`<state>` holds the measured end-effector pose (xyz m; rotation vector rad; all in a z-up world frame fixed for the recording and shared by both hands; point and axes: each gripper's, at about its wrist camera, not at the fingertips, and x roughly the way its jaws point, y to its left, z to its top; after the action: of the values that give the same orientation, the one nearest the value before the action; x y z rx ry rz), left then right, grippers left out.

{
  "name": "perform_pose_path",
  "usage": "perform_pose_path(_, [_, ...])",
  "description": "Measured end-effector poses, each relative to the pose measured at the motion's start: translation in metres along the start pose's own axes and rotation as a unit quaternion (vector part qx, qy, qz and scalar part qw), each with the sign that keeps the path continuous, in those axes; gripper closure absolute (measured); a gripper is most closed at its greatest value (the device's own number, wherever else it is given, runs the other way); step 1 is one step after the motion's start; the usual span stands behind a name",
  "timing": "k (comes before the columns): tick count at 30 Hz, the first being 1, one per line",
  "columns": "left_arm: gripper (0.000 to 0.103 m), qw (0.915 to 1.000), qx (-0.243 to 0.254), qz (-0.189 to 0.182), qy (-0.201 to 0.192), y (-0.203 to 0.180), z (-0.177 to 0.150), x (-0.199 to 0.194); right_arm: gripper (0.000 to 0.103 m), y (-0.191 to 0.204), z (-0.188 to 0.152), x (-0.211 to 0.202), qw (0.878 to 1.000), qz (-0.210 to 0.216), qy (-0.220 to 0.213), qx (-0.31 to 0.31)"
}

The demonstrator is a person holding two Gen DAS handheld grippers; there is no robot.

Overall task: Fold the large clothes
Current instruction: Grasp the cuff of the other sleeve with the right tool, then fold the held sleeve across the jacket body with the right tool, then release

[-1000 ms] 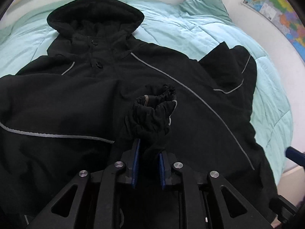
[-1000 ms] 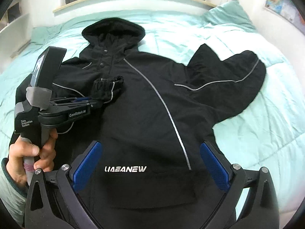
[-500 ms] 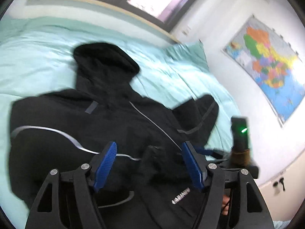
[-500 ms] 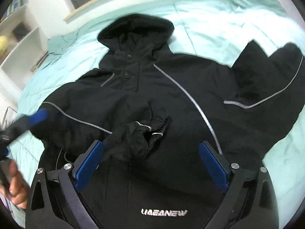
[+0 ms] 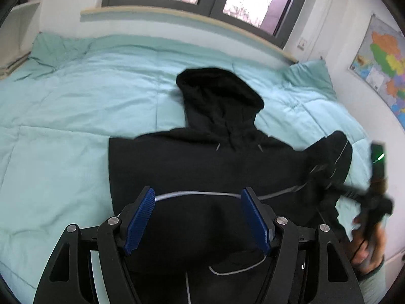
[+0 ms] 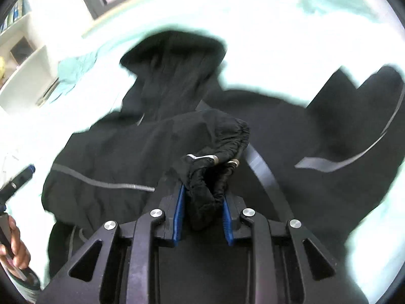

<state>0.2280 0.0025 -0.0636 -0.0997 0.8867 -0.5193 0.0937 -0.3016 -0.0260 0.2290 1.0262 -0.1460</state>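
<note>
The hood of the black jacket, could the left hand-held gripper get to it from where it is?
Probably yes: the left hand-held gripper is open and empty, and only flat jacket lies before the hood.

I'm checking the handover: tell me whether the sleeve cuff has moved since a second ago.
Yes. The sleeve cuff left the left gripper, now open, and sits in the just-closed right gripper, lower on the jacket, farther from the hood.
</note>
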Motion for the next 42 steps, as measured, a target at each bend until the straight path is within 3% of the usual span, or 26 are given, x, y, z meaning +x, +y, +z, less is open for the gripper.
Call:
perform_pose_path(4, [0.031, 0.9969, 0.011, -0.016, 0.076, -0.001, -0.011, 0.055, 0.073, -0.033, 0.015, 0.006, 0.998, -0.054, -0.025, -0.014])
perform_pose_path(8, [0.031, 0.9906, 0.030, 0.027, 0.131, 0.003, -0.034, 0.110, 0.073, -0.064, 0.005, 0.064, 0.998, -0.057, 0.041, 0.000])
perform_pose_path(11, [0.031, 0.9910, 0.028, 0.023, 0.129, 0.004, -0.036, 0.112, 0.072, -0.081, -0.014, 0.088, 0.997, -0.056, 0.060, 0.014])
perform_pose_path(15, [0.031, 0.9902, 0.049, 0.029, 0.127, -0.003, -0.034, 0.101, 0.065, -0.086, -0.017, 0.084, 0.997, -0.058, 0.058, 0.012])
perform_pose_path(17, [0.031, 0.9914, 0.057, 0.021, 0.116, -0.010, -0.028, 0.087, 0.056, -0.082, -0.014, 0.063, 0.997, -0.059, 0.053, 0.011])
perform_pose_path(18, [0.031, 0.9929, 0.061, 0.009, 0.102, -0.013, -0.024, 0.077, 0.053, -0.078, -0.009, 0.039, 0.998, -0.055, 0.028, 0.006])
perform_pose_path(20, [0.031, 0.9952, 0.063, 0.003, 0.075, -0.020, -0.014, 0.063, 0.029, -0.065, -0.003, 0.007, 0.999, -0.032, -0.016, 0.000])
perform_pose_path(22, [0.031, 0.9963, 0.059, 0.013, 0.061, -0.022, -0.004, 0.061, 0.023, -0.050, 0.006, -0.010, 0.999, -0.011, -0.040, -0.007])
perform_pose_path(26, [0.031, 0.9968, 0.019, 0.037, 0.068, -0.004, 0.004, 0.088, 0.023, -0.011, 0.023, 0.011, 0.998, -0.016, -0.034, -0.051])
perform_pose_path(30, [0.031, 0.9931, -0.020, 0.051, 0.104, 0.023, -0.006, 0.123, 0.031, -0.001, 0.021, 0.086, 0.998, -0.018, 0.041, -0.049])
perform_pose_path(31, [0.031, 0.9936, -0.019, 0.050, 0.100, 0.027, -0.009, 0.126, 0.039, -0.005, 0.017, 0.105, 0.997, -0.032, 0.062, -0.046])
perform_pose_path(33, [0.031, 0.9946, -0.008, 0.050, 0.090, 0.027, -0.013, 0.124, 0.040, -0.015, 0.004, 0.131, 0.994, -0.043, 0.086, -0.042])
perform_pose_path(35, [0.031, 0.9936, 0.009, 0.064, 0.093, 0.022, -0.012, 0.127, 0.040, -0.015, 0.000, 0.134, 0.996, -0.043, 0.067, -0.049])
perform_pose_path(39, [0.031, 0.9929, 0.013, 0.074, 0.092, 0.019, -0.007, 0.114, 0.040, -0.006, 0.006, 0.125, 0.994, -0.057, 0.069, -0.061])
perform_pose_path(42, [0.031, 0.9960, 0.012, 0.028, 0.084, 0.004, -0.001, 0.092, 0.040, 0.002, 0.007, 0.081, 0.997, -0.023, 0.036, -0.068])
